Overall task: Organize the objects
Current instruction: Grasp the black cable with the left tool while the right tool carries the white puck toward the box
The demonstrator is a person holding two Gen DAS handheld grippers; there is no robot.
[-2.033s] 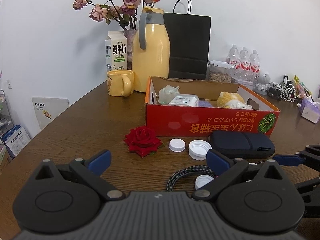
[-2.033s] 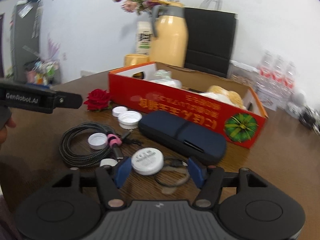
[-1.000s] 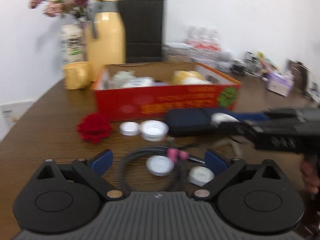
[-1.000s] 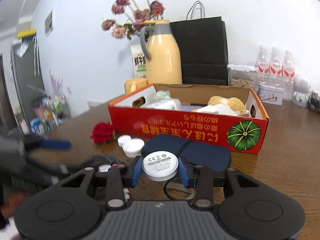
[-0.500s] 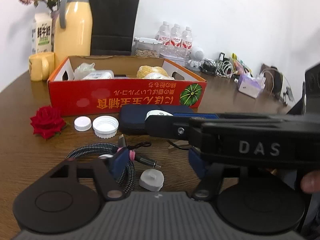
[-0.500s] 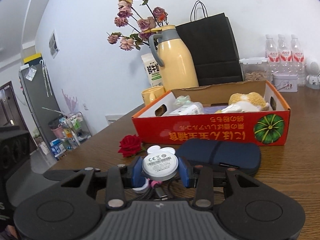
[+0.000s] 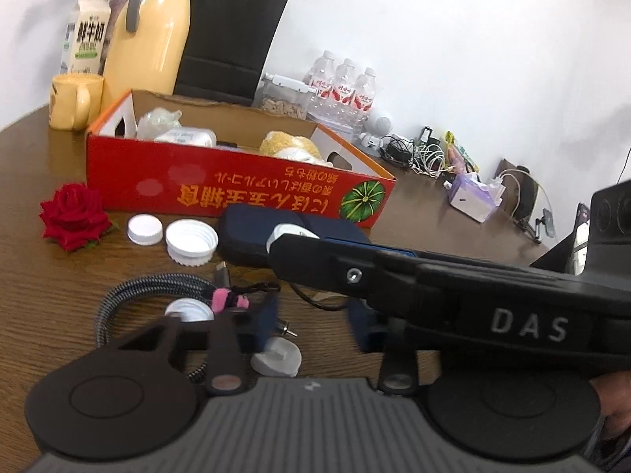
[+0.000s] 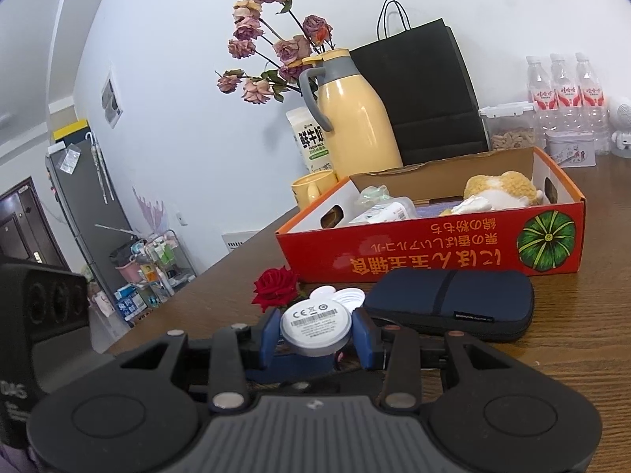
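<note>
Our left gripper (image 7: 313, 325) has just been closing, its blurred jaws now nearer together with nothing clearly between them. Our right gripper (image 8: 315, 333) stays clamped on the white disc (image 8: 315, 326), marked "CE", above the table (image 8: 552, 358); its arm reads "DAS".

White round puck (image 8: 316, 328) — label face up, clamped between blue pads, held above table. Red box (image 8: 434, 254) behind; navy pouch (image 8: 449, 304) lies before it.

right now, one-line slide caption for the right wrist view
Right gripper holds a round white charger puck above the wooden table, facing a red cardboard box and dark blue pouch.
</note>
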